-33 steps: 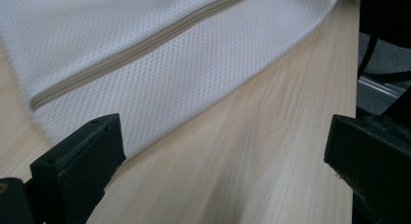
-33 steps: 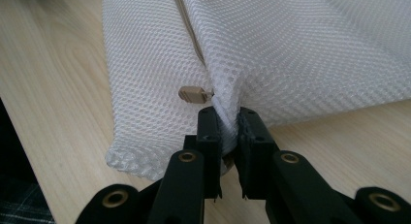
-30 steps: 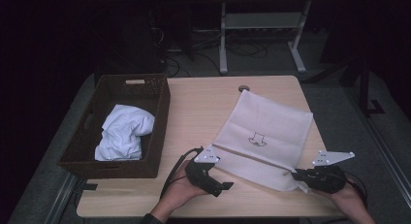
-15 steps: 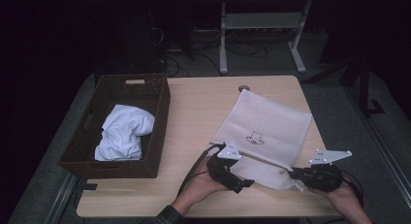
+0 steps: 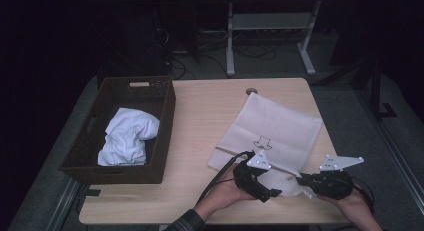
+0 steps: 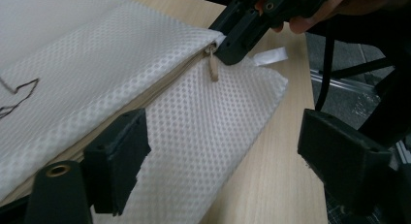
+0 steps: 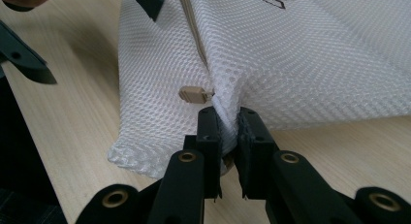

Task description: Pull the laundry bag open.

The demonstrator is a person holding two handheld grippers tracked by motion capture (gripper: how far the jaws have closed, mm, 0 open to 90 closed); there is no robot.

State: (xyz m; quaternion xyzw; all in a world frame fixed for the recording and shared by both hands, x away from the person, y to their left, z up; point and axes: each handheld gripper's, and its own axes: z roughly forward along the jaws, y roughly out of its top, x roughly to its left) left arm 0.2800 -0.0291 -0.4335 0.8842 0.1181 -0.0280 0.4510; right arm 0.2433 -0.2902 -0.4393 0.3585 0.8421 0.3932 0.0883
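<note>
A white mesh bag (image 5: 272,131) with a small printed drawing lies flat on the right half of the wooden table (image 5: 200,116). Its zip runs to the near corner and ends in a beige pull tab (image 7: 193,94). My right gripper (image 7: 229,124) is shut on the mesh edge just beside that tab (image 6: 213,69). In the high view it sits at the bag's near right corner (image 5: 300,180). My left gripper (image 6: 228,151) is open, its jaws wide apart over the bag's near corner, a short way from the tab. In the high view it lies close to the left of the right one (image 5: 270,193).
A dark woven basket (image 5: 165,111) stands on the left of the table, with a crumpled white garment (image 5: 127,136) inside. The table's near edge runs just behind both hands. Metal stand legs (image 5: 230,46) rise on the floor beyond the far edge.
The left hand has carried its open gripper rightwards along the near edge to the bag's corner, close to the right gripper. The right gripper has hardly moved and keeps its hold.
</note>
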